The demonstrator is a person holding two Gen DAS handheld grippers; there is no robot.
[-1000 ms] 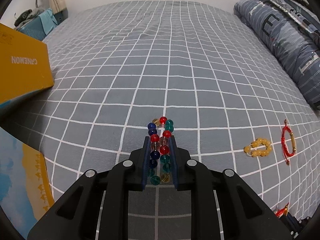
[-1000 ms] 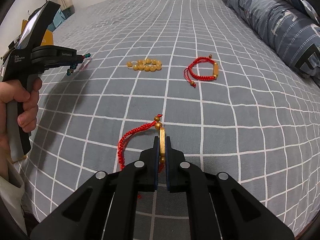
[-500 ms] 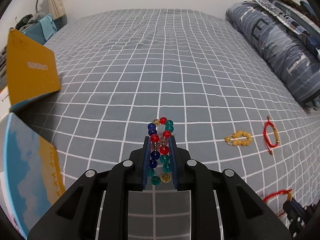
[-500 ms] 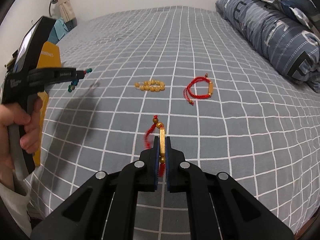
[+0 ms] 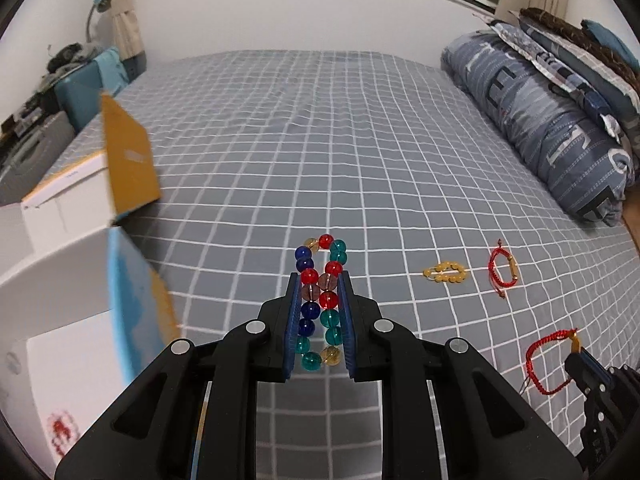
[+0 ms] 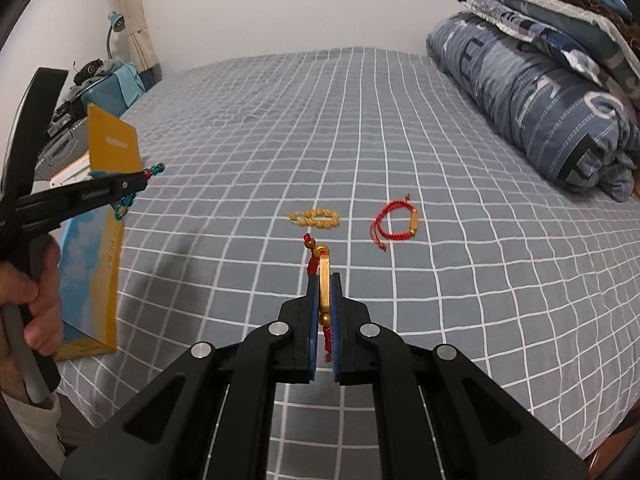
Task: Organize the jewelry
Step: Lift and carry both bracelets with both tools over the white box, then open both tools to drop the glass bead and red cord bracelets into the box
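Observation:
My left gripper point(image 5: 319, 286) is shut on a bracelet of coloured glass beads point(image 5: 322, 280), held above the bed beside an open white box point(image 5: 72, 264). My right gripper point(image 6: 324, 285) is shut on the gold tube of a red cord bracelet point(image 6: 323, 280), lifted off the bed; it also shows in the left wrist view point(image 5: 548, 354). A yellow bead bracelet point(image 6: 315, 217) and a second red cord bracelet point(image 6: 396, 224) lie on the grey checked bedspread point(image 6: 360, 128). The left gripper shows at the left of the right wrist view point(image 6: 132, 184).
The box has a yellow lid point(image 5: 128, 160) standing open and a blue and yellow side point(image 6: 90, 264), at the bed's left edge. A rolled blue quilt point(image 6: 540, 92) lies along the right side. A nightstand with clutter point(image 5: 80, 76) stands at the far left.
Both grippers have risen from the bed with their bracelets. The right one has lifted the red cord bracelet clear. The left one has moved toward the open box, now showing its white inside.

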